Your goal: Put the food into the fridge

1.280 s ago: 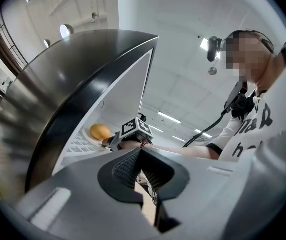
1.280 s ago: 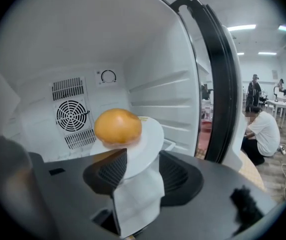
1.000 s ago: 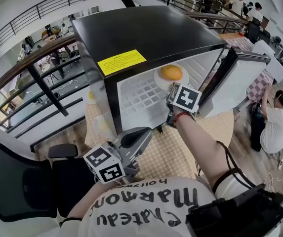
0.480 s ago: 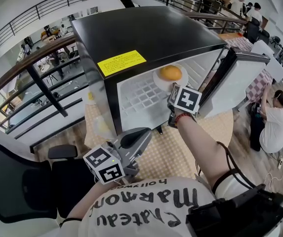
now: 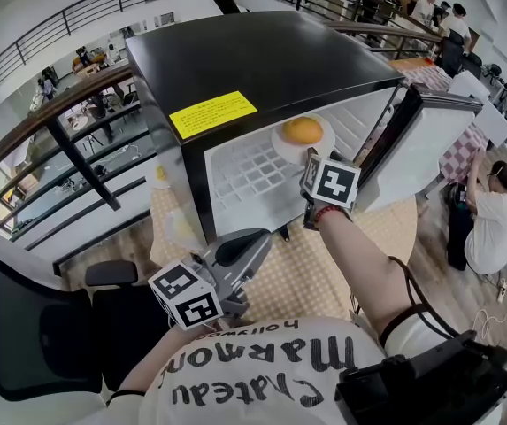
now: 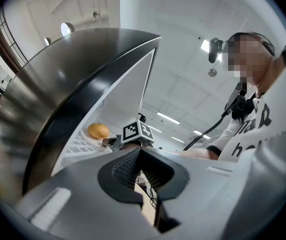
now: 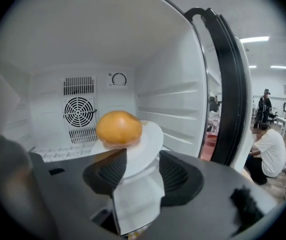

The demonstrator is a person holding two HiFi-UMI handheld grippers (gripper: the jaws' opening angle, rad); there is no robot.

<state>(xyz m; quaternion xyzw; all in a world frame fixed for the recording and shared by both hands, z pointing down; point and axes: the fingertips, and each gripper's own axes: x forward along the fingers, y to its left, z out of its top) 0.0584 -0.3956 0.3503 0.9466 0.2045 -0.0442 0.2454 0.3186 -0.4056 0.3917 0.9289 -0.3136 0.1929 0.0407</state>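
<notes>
A golden bun (image 5: 303,130) lies on a white plate (image 5: 281,143) just inside the open black mini fridge (image 5: 262,56). My right gripper (image 5: 311,160) is shut on the plate's near rim and holds it over the white wire shelf (image 5: 249,173). In the right gripper view the bun (image 7: 119,127) and plate (image 7: 151,140) hang before the fridge's back wall, with the right gripper (image 7: 137,170) clamped on the rim. My left gripper (image 5: 242,244) hangs low near my chest, below the fridge front. In its own view the left gripper (image 6: 140,165) is shut with nothing in it.
The fridge door (image 5: 432,140) stands open to the right. A fan grille (image 7: 79,111) is on the back wall inside. The fridge sits on a woven mat (image 5: 319,268). A black chair (image 5: 32,335) is at my left; a person (image 5: 494,220) crouches at the right.
The right gripper has carried the plate and bun slightly further into the fridge. The left gripper has stayed put.
</notes>
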